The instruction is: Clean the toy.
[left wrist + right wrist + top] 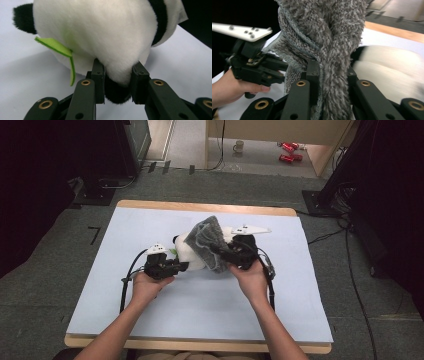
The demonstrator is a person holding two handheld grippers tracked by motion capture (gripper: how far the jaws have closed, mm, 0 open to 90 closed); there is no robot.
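On the pale blue sheet covering the wooden desk [150, 330], a black-and-white plush panda toy [100, 35] with a bright green felt leaf [62, 52] lies near the middle, its soft body pinched between the jaws of the left claw [117, 80], which is clamped on a fold of white and black fur. The right claw [329, 82] is clamped on a shaggy grey knitted cloth [324, 35] that hangs bunched over the panda, just beside the left claw

Cloth [210, 242] draped on plush panda [187, 251], mid-table [150, 320].
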